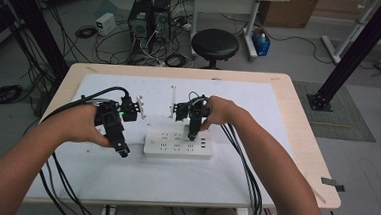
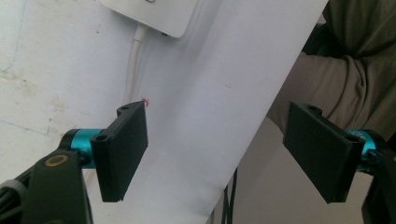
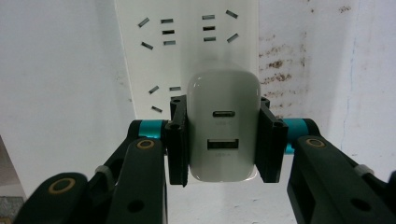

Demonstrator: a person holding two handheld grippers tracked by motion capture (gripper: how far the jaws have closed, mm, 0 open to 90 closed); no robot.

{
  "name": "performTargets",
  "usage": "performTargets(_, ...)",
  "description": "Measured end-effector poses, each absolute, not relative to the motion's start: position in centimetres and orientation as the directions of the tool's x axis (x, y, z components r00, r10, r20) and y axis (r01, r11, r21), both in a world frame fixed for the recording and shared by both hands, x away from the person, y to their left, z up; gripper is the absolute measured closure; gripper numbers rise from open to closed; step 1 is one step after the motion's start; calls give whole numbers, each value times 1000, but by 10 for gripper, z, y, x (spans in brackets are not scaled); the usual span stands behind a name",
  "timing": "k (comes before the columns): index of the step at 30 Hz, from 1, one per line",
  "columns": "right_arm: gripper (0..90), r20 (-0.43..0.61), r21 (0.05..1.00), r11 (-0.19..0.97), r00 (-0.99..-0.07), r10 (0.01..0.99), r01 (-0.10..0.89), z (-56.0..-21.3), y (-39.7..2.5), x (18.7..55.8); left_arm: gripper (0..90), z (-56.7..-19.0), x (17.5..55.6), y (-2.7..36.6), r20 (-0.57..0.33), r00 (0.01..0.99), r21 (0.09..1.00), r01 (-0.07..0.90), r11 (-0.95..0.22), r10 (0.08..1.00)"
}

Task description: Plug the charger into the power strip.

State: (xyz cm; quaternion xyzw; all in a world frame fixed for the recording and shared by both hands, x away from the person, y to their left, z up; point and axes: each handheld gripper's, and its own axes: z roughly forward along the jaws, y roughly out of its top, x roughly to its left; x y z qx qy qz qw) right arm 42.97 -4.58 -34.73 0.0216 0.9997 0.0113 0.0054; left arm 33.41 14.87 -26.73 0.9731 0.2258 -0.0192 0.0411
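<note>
High view: white power strip (image 1: pixel 178 143) lying flat on the white sheet (image 1: pixel 258 106) in the middle of the worktop (image 1: pixel 297 129), sockets facing up. Right gripper (image 1: pixel 193 133) held nose-down over the strip's right half, presumably to line a plug up with a socket from straight above. Left gripper (image 1: pixel 122 148) resting just off the strip's left end, near the cable exit, close enough to steady the strip if it shifts. Black stool (image 1: pixel 215 43) and computer towers (image 1: pixel 149 17) on the floor beyond the worktop.

Left gripper view: jaws spread wide with nothing between them, only sheet and worktop edge behind. Corner of the power strip (image 2: pixel 154 16) and its white cord (image 2: pixel 133 60) at the top, so apart from the strip, not touching it. A sleeve (image 2: pixel 355 70) at the right.

Right gripper view: jaws closed firmly on the two flat sides of a white USB charger (image 3: pixel 223 126), port face turned towards the camera, prongs presumably pointing down at the power strip (image 3: pixel 187 51) behind it. Side grip leaves the underside free for insertion. Charger right over the socket rows; whether already seated or just above, cannot tell.
</note>
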Motion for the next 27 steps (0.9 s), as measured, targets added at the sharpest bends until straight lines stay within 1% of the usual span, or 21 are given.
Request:
performTargets(5,621,-12,8,999,-999,40,40,-347,-45,429,222,-270,337,147,-62,900,63,434,-899,430)
performTargets(21,622,-15,-19,999,-999,42,43,-349,-41,428,222,-271,338,145,-90,898,75,438,-896,431)
performTargets(27,622,-25,-32,999,-999,21,22,-350,-39,428,222,-270,339,145,-81,901,80,431,-899,425)
